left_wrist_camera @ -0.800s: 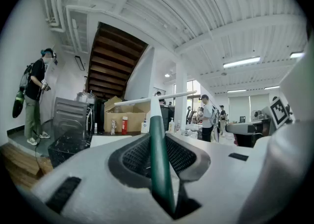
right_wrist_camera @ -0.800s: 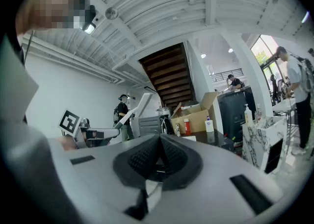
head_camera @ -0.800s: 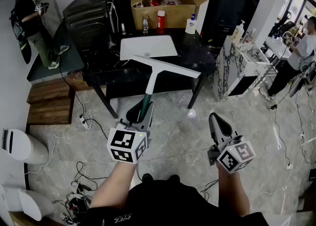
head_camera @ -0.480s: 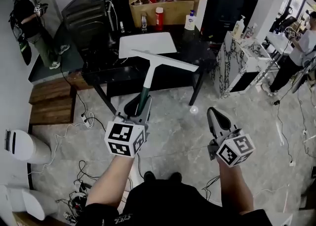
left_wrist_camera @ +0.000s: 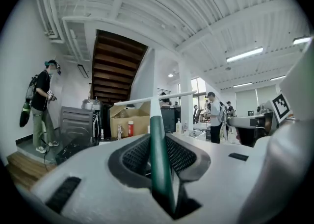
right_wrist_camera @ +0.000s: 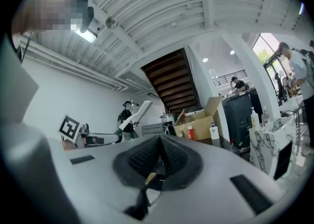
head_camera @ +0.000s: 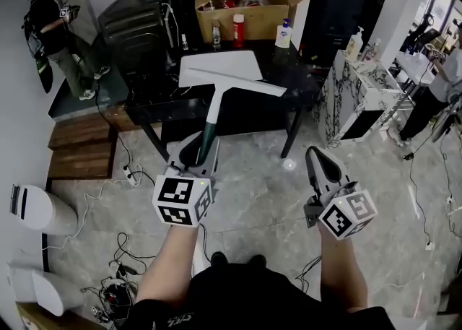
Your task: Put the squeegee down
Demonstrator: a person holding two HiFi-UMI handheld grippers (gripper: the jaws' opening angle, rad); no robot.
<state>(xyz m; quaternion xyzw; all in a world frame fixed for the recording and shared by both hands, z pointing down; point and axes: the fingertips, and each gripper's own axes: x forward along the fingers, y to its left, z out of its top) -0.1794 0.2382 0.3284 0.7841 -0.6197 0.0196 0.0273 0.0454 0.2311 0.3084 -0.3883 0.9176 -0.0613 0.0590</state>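
Observation:
The squeegee (head_camera: 216,108) has a long white blade, a white neck and a dark green handle. My left gripper (head_camera: 198,152) is shut on the green handle and holds the squeegee out level, its blade over the near side of the black table (head_camera: 159,108). In the left gripper view the green handle (left_wrist_camera: 158,154) runs between the pads of the left gripper (left_wrist_camera: 160,169), with the blade (left_wrist_camera: 162,98) far ahead. My right gripper (head_camera: 322,161) hangs over the floor to the right, shut with nothing in it. In the right gripper view its pads (right_wrist_camera: 142,159) meet at the tip of the right gripper (right_wrist_camera: 158,161).
A white board (head_camera: 231,63) lies on the table, behind it an open cardboard box (head_camera: 253,0) and several bottles (head_camera: 237,30). A marble-patterned cabinet (head_camera: 354,94) stands to the right. Cables (head_camera: 119,249) trail on the floor at left. People stand at far left (head_camera: 54,29) and right.
My left gripper has carried the squeegee a little forward, so the blade now overlaps the white board on the table. The right gripper has barely moved.

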